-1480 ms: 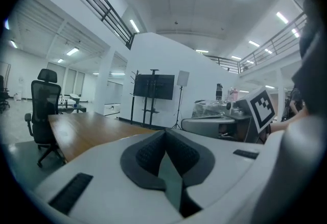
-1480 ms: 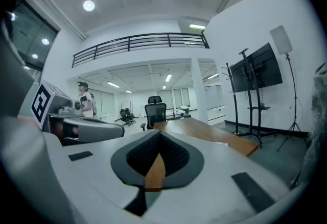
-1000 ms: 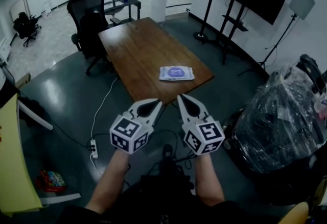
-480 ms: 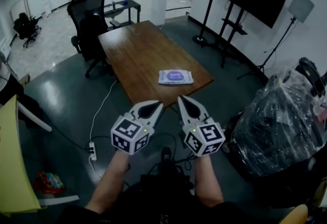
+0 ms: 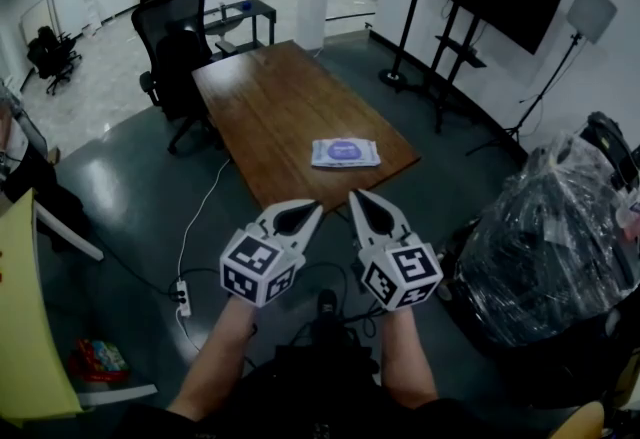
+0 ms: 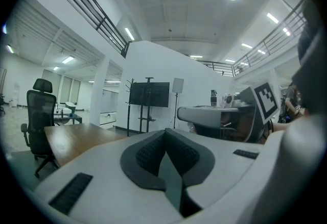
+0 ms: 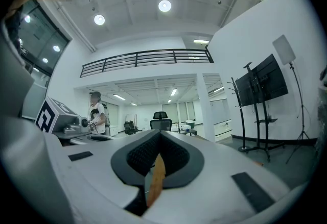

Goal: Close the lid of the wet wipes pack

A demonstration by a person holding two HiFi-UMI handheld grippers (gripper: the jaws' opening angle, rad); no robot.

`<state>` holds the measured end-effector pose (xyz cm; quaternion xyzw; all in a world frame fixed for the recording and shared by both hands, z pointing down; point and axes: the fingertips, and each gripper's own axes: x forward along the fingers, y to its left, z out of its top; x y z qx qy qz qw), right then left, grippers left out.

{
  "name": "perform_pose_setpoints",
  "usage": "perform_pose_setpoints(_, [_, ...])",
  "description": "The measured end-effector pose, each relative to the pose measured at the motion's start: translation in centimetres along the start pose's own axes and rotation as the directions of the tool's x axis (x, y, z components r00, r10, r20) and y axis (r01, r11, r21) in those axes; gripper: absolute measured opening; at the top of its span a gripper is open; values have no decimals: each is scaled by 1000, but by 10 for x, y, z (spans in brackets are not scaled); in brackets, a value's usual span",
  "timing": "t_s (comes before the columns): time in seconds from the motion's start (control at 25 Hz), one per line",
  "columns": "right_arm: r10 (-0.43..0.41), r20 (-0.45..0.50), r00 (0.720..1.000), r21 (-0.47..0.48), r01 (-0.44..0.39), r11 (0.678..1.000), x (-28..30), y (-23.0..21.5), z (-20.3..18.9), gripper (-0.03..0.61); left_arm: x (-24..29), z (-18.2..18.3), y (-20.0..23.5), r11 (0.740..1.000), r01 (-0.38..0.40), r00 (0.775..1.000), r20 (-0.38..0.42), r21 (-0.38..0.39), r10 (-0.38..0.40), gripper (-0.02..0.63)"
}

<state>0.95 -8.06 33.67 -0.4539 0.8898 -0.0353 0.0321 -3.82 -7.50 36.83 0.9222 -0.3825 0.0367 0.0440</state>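
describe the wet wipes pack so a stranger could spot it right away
Find the brown wooden table in the middle of the room, a black office chair at its far end. Near its close right corner lies the wet wipes pack, flat and pale with a purple oval on top. It is the only thing on the tabletop.

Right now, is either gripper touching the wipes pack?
No, the pack lies on the table, while the left gripper and right gripper hang in the air apart from it.

No legible text, even on the wet wipes pack (image 5: 345, 152)
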Motion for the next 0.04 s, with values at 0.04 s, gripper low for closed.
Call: perform_pose_setpoints(0.04, [-1,-1,1000,-1,1,1000,0,0,0,8,0,0,0,1000,1,1000,0,0,-1,2])
